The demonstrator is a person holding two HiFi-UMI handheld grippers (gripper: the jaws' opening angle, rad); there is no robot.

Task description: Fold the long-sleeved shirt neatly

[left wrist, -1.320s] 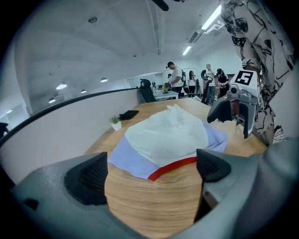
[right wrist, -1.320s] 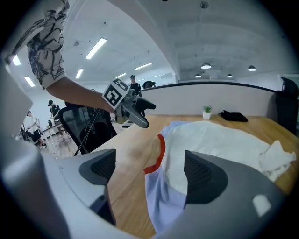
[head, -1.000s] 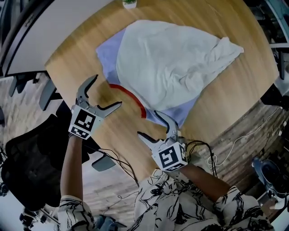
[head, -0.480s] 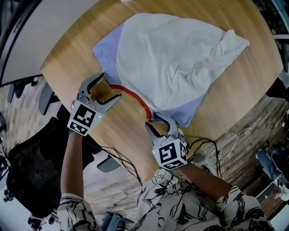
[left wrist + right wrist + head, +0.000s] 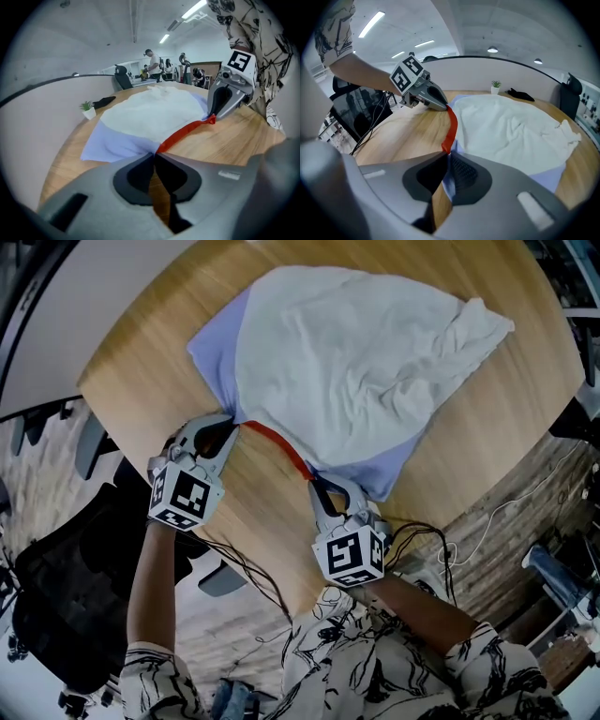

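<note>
Left claw (image 5: 228, 425): I've just closed it; it's clamped on one end of the red hem (image 5: 278, 442).
Right claw (image 5: 316, 481): just closed too, pinching the hem's other end.
Garment: the shirt (image 5: 337, 362) lies spread on the table (image 5: 141, 362).

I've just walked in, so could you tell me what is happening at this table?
A person is folding a shirt on the table. Both grippers' jaws have just closed: the left gripper pinches one end of its red edge, the right gripper the other. The shirt lies spread, not yet lifted.
</note>
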